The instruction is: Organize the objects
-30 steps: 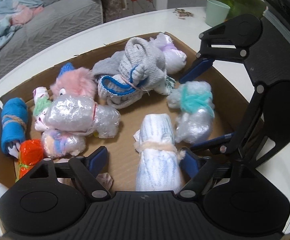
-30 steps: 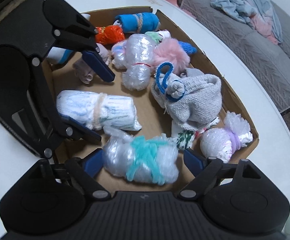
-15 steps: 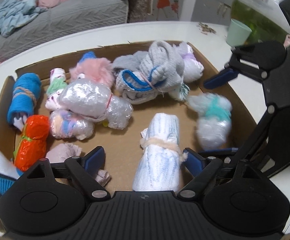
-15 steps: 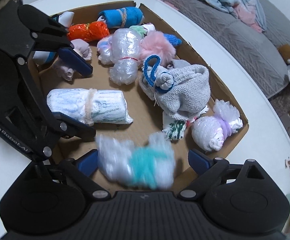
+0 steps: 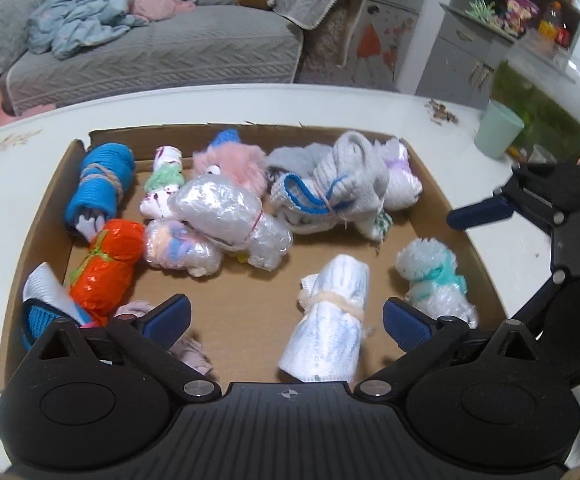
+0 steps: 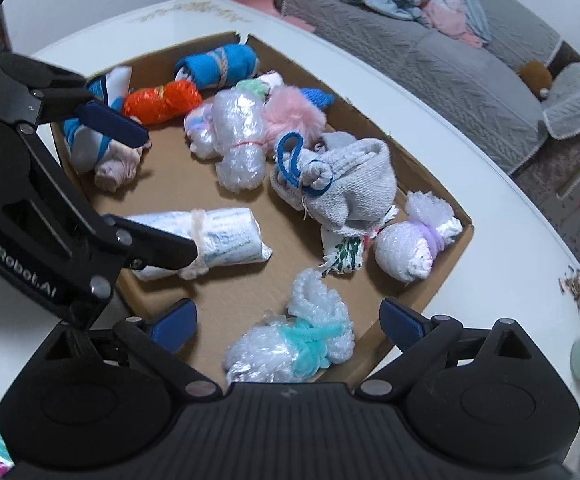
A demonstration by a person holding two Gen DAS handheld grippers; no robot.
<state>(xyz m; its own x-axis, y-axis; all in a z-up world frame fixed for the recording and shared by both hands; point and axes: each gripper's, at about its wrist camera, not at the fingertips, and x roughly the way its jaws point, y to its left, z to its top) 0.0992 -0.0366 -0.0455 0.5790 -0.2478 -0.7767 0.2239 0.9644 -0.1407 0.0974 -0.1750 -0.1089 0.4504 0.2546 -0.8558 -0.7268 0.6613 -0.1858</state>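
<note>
A shallow cardboard tray (image 5: 430,184) (image 6: 462,232) on a white table holds several wrapped bundles. My left gripper (image 5: 285,320) is open and empty above the tray's near edge, over a white-blue roll tied with cream yarn (image 5: 330,316) (image 6: 217,236). My right gripper (image 6: 287,328) is open and empty above a bubble-wrap bundle tied with teal yarn (image 6: 294,344) (image 5: 434,280), which lies on the tray floor. Further in lie a grey knit bundle with a blue loop (image 5: 330,184) (image 6: 338,184), an orange bundle (image 5: 105,260) and a blue roll (image 5: 101,188).
A pale green cup (image 5: 498,128) stands on the white table (image 5: 249,104) beyond the tray's right corner. A grey sofa (image 5: 149,40) with clothes lies behind the table. Small debris (image 6: 574,284) lies on the table at right.
The teal-tied bubble-wrap bundle left my right gripper and now lies on the tray floor. Both grippers have pulled up and back from the tray, so more of it shows.
</note>
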